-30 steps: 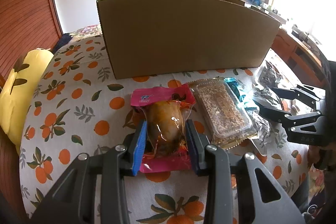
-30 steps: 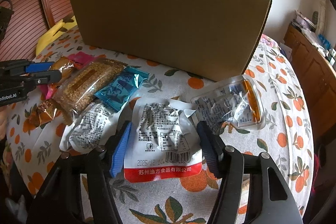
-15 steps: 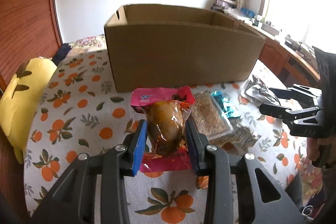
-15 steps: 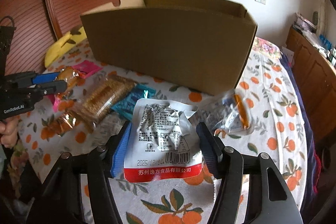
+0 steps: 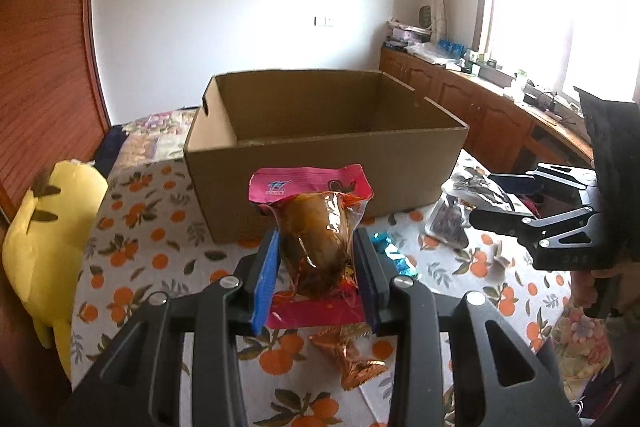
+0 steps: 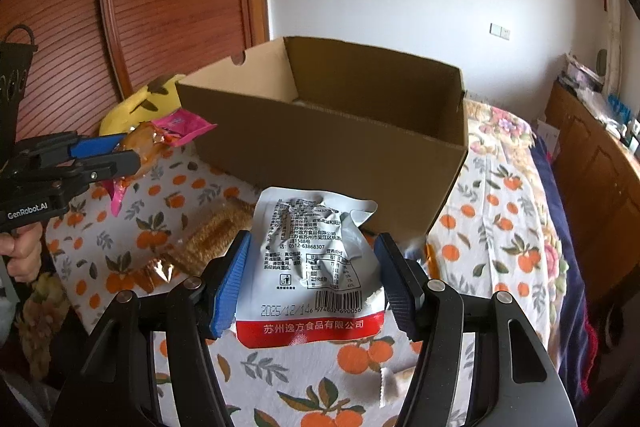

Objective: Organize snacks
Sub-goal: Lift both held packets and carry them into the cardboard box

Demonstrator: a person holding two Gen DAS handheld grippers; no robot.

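Observation:
My left gripper (image 5: pixel 316 247) is shut on a pink snack pack (image 5: pixel 316 227) with a brown piece inside and holds it in the air, short of the open cardboard box (image 5: pixel 320 155). My right gripper (image 6: pixel 314 267) is shut on a white snack pack (image 6: pixel 312 263) with a red bottom band, raised in front of the box (image 6: pixel 340 131). Each gripper shows in the other's view: the right gripper (image 5: pixel 492 203) at the right edge, the left gripper (image 6: pixel 120 153) at the left edge with the pink pack (image 6: pixel 160 135).
The box stands on a table with an orange-print cloth (image 5: pixel 132 247). Loose snack packs lie there: a teal one (image 5: pixel 390 255), a gold one (image 5: pixel 352 351), a long clear tray (image 6: pixel 216 235). A yellow plush (image 5: pixel 44 239) lies at the left. Wooden cabinets (image 5: pixel 500 119) line the right wall.
Both grippers have risen with their packs off the table, and the views now look down into the open box. The other snacks stayed on the cloth.

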